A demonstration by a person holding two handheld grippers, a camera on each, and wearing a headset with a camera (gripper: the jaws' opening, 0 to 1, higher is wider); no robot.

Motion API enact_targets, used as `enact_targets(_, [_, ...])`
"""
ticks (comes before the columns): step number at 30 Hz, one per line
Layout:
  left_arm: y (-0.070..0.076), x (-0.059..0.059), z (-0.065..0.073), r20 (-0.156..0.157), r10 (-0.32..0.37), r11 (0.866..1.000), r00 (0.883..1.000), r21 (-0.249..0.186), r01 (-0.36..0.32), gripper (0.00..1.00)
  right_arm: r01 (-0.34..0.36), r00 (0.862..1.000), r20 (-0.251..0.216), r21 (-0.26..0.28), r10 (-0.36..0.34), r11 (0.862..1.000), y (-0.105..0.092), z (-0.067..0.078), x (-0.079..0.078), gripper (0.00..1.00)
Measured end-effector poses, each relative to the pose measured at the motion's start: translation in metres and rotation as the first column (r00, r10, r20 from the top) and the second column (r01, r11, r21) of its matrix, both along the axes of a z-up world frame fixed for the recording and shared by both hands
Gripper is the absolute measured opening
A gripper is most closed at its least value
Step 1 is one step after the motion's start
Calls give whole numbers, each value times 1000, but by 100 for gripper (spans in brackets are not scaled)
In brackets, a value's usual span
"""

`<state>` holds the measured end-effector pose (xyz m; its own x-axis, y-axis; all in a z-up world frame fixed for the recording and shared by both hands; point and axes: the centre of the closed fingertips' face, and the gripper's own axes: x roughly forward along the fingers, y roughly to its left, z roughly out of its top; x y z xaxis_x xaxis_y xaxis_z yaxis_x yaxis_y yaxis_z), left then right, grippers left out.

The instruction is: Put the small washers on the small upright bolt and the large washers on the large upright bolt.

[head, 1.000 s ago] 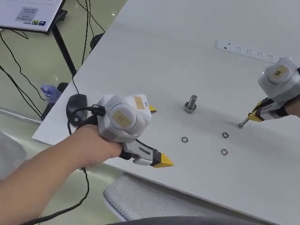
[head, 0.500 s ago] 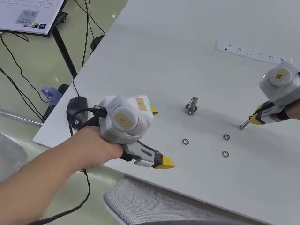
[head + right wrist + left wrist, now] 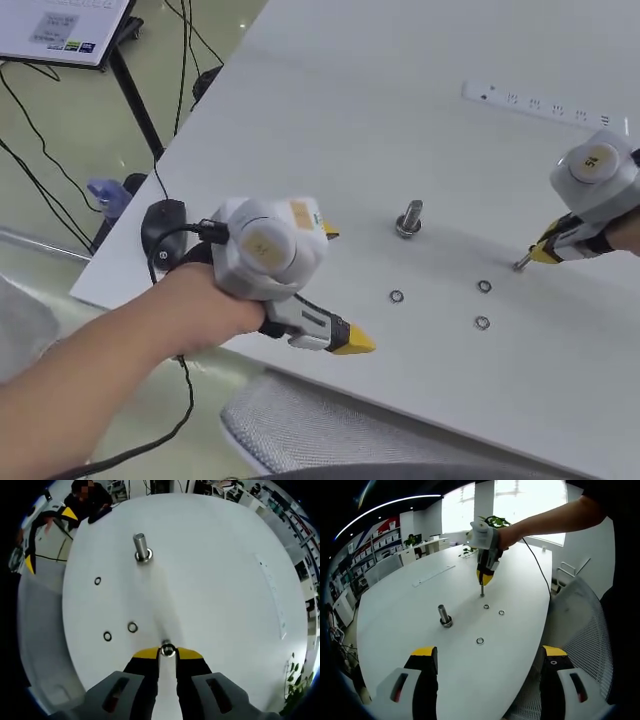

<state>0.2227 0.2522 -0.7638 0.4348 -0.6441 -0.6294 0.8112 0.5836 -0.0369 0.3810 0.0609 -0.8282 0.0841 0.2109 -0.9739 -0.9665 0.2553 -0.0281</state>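
the white table (image 3: 330,90) is broad and mostly bare, with a white power strip (image 3: 530,105) lying flat near its far side. the large bolt (image 3: 408,219) stands upright near the middle. three washers (image 3: 397,296) lie flat on the top, apart from one another, on its near side. the right gripper (image 3: 540,253) has its jaws pinched on the small bolt (image 3: 521,263), whose free end meets the table top. the left gripper (image 3: 340,288) hovers over the near edge, jaws spread wide, nothing between them. below that edge is a grey mesh chair (image 3: 300,425). cables (image 3: 30,110) trail over a pale green floor (image 3: 60,200). bright windows (image 3: 470,505) and a plant (image 3: 497,521) stand beyond the table's far end.
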Motion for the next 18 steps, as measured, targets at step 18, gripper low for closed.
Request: enact_targets(18, [-2,4,0,-3,0,1000,1000,-7,0,84,-23,1000,6,-15,24,1000,1,-12,-3,13])
